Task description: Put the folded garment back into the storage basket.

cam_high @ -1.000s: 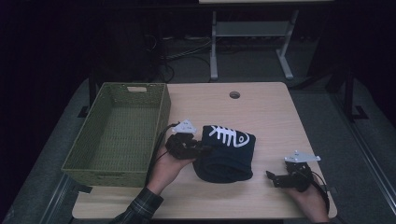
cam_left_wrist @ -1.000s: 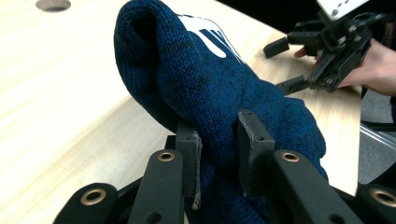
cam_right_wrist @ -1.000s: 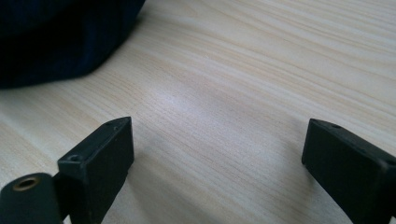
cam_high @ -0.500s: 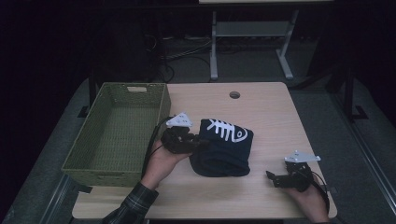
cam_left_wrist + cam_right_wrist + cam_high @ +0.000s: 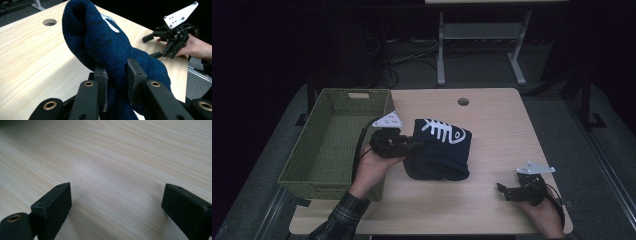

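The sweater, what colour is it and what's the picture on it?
The sweater is dark blue with a white fish skeleton on it, which shows best in the high view.

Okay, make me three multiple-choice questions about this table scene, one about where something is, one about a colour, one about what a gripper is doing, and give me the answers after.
1. Where does the woven basket stand?
A. at the table's left edge
B. at the table's right edge
C. on top of the sweater

2. What colour is the fish-bone print on the dark blue sweater?
A. red
B. white
C. yellow

3. What is the left gripper doing?
A. hanging open over the basket
B. lying flat on the table
C. pinching a fold of the sweater

Answers: 1 A, the high view shows it beside the sweater at the left. 2 B, the print shows white on blue. 3 C, the left gripper view shows the knit squeezed between the jaws.
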### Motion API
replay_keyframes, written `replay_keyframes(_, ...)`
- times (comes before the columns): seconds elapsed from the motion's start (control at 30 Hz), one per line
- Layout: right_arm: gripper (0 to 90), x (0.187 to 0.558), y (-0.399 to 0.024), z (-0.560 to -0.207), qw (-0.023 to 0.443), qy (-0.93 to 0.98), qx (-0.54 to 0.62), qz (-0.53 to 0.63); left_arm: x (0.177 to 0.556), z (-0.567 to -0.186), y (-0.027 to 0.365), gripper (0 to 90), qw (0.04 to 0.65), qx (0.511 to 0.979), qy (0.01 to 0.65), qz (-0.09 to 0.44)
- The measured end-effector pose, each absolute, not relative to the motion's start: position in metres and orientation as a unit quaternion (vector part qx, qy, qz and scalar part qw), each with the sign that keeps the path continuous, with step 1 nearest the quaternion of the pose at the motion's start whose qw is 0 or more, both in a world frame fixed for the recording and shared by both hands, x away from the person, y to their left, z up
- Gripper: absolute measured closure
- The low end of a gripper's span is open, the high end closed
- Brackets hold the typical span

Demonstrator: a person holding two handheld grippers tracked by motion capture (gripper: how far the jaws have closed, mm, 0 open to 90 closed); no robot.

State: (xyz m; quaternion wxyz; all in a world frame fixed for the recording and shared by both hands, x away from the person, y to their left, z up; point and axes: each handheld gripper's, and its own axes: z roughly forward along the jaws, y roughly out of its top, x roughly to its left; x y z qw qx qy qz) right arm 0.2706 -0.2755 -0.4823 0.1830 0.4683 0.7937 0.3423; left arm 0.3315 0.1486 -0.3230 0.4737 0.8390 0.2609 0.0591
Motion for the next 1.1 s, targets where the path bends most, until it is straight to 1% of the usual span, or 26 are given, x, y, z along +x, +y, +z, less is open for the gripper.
replay_keyframes(0.67, 8.7, 0.271, -0.275, -0.482, 0.184, 0.793, 0.469, 0.342, 0.331, -0.29, 0.195, 72.9, 0.493, 0.819, 0.281, 0.089)
replay_keyframes(1.1, 8.7, 0.271, -0.275, -0.482, 0.184, 0.793, 0.469, 0.342, 0.328, -0.27, 0.225, 72.9, 0.495, 0.811, 0.292, 0.109)
